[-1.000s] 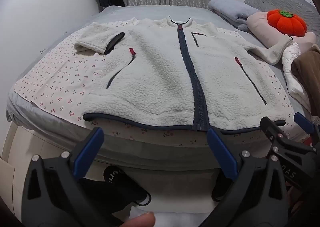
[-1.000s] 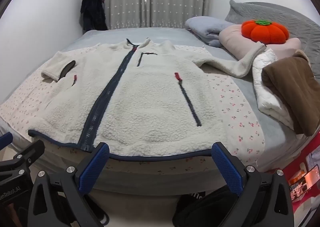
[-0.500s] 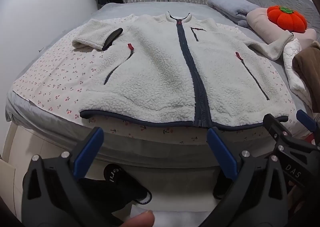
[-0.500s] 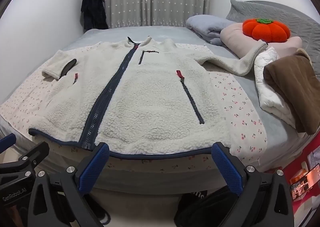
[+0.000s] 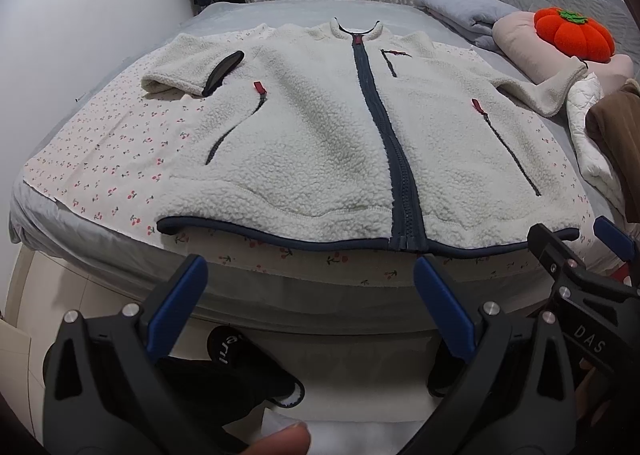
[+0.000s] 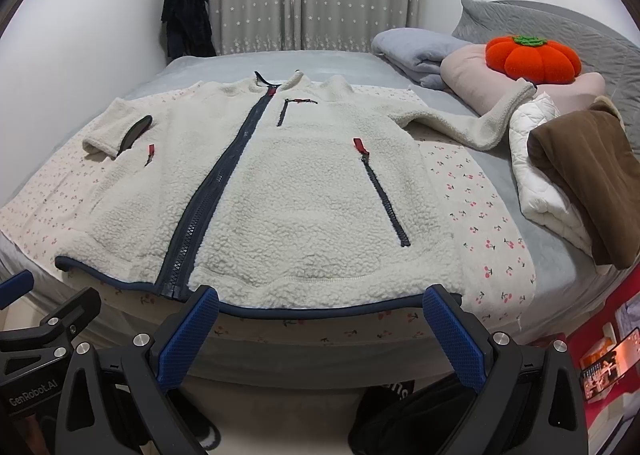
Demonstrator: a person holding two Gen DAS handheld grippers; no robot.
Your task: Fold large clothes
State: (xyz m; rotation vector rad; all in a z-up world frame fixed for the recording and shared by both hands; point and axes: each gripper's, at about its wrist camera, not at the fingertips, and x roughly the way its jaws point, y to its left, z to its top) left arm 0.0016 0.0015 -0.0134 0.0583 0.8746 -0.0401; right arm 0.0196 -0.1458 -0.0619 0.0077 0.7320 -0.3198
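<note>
A cream fleece jacket (image 5: 320, 127) with a navy zipper and navy hem lies flat, front up, on the bed; it also shows in the right wrist view (image 6: 288, 191). Its left sleeve is folded in at the far left; its right sleeve stretches onto the pink pillow. My left gripper (image 5: 308, 295) is open and empty, just short of the hem, left of the zipper's bottom end. My right gripper (image 6: 320, 323) is open and empty, its fingertips level with the hem on the jacket's right half.
A cherry-print sheet (image 5: 100, 159) lies under the jacket on the grey bed (image 6: 560, 255). An orange pumpkin cushion (image 6: 532, 59), pink pillow, grey blanket, white quilt and brown cloth (image 6: 588, 175) crowd the right side. Dark slippers (image 5: 240, 375) lie on the floor below.
Both grippers have moved closer to the jacket's hem and the bed edge. Both stay open. The jacket has not moved.
</note>
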